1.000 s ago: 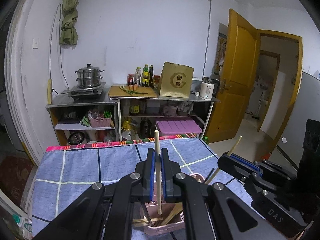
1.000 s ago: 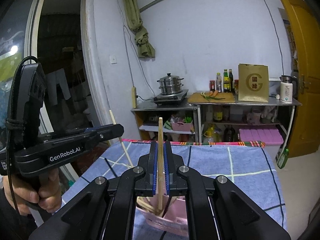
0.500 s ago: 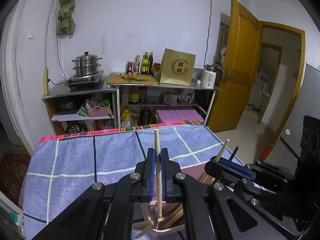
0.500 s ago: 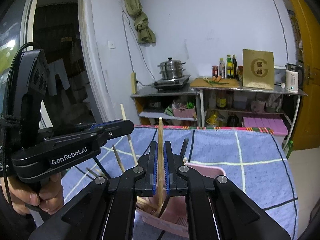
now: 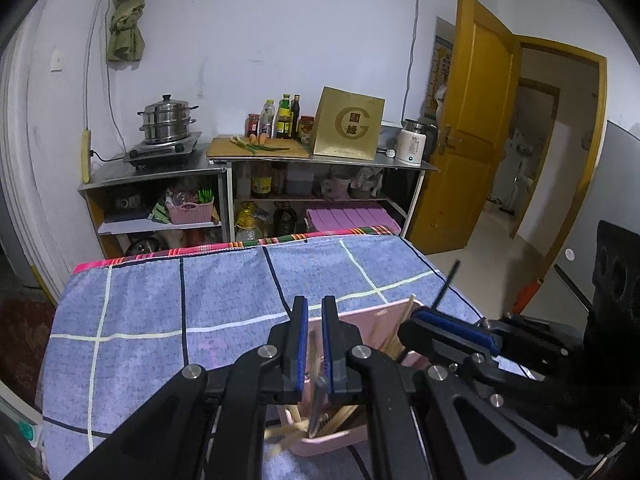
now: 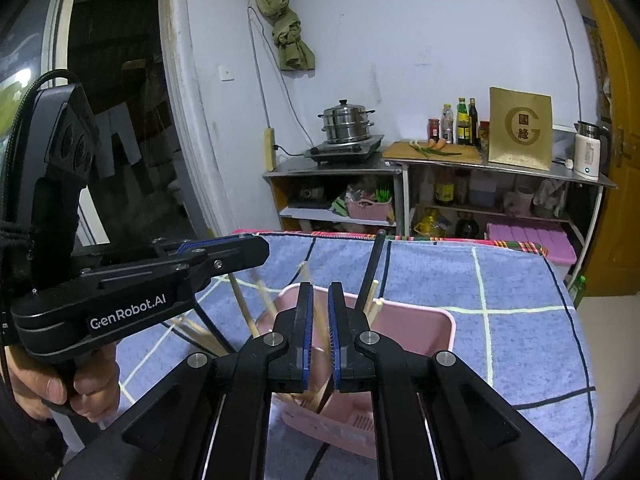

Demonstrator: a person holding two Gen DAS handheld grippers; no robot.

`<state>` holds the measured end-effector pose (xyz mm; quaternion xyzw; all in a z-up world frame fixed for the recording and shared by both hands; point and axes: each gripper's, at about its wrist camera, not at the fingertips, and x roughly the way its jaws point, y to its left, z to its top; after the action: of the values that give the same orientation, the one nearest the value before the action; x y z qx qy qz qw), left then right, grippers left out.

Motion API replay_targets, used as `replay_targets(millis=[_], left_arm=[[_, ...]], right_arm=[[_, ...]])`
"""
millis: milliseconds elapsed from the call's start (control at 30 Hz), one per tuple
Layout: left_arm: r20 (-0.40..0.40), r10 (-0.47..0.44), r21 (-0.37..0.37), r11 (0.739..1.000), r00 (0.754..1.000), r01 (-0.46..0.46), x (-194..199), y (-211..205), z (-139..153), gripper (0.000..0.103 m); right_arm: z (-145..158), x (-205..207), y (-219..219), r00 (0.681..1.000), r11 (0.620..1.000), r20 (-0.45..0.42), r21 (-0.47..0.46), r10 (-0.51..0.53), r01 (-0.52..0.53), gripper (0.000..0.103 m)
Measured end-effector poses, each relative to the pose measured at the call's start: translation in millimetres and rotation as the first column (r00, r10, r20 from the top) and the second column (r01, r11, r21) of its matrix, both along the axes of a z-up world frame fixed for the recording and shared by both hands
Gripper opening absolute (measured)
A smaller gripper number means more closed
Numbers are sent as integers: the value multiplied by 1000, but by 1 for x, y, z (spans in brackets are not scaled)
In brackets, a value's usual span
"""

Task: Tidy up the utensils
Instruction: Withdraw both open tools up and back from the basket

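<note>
**A:** Small kitchen with a steamer pot (image 5: pixel 168 120) on the shelves at the back, and up front a table under a blue checked cloth (image 5: pixel 160 312). Which step are we on?

**B:** Looks like the drop-off. The left gripper (image 5: pixel 315 308) has its pads pressed almost together on the left chopstick (image 5: pixel 316 400). It's blurry, so I can't say how firm that pinch is. The right gripper (image 6: pixel 320 292) has just been opening its jaws. The right chopstick (image 6: pixel 320 360) sits between them, but it looks loose, not pinched.

**A:** And where's all this happening?

**B:** Right over the pink basket (image 6: pixel 420 320) on the cloth. A bunch of pale chopsticks (image 6: pixel 244 312) and a black chopstick (image 6: pixel 370 276) lean in it already.

**A:** Which way do the two sticks point?

**B:** Both run close to upright, lower ends down in the basket. The right one leans a bit across its gap.

**A:** So what's next?

**B:** My guess is the left one needs letting go too. Then both grippers should lift straight up so they don't snag the leaning sticks.
</note>
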<state>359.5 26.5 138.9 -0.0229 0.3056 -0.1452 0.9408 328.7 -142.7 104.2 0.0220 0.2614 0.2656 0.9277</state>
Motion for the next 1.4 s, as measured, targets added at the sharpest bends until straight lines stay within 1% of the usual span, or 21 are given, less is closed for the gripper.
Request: replay_targets(millis=[167,333,467,700,900,1033,1200,1333,1400], left_arm=[[16,1,-3,1000,1000,-1,-15,-1,7,7],[41,0,-14,1000,999,1,-42,0,16,7],[60,3,-26,1000,998,-1,-70,1,20,9],[91,19,-12,1000,996,-17,-125,0,19,12],[89,15,-33,999,996,-12,-169,-4,1,14],[77,17,-31,999,997,-15,-196,-8,-20,16],[63,46,-32,999,997,-44,-226,-7,-47,23],[64,70,-25,997,995,-68,-248,-8,-61,25],[74,79,-15,997,994,-78,-256,-9,-65,32]], right_arm=[[6,-11,-10,1000,1000,8,15,-14,14,11],[10,-33,-20,1000,1000,24,13,-20,20,12],[11,-54,-29,999,999,32,14,-31,31,15],[13,-97,-44,998,999,48,23,-46,45,17],[9,-132,-49,996,999,68,17,-52,51,17],[-3,-155,-49,996,998,63,8,-57,56,17],[-19,-182,-51,996,998,59,-7,-64,64,18],[-28,-198,-54,996,997,60,-9,-71,72,19],[-34,-203,-53,996,997,59,-17,-73,74,19]])
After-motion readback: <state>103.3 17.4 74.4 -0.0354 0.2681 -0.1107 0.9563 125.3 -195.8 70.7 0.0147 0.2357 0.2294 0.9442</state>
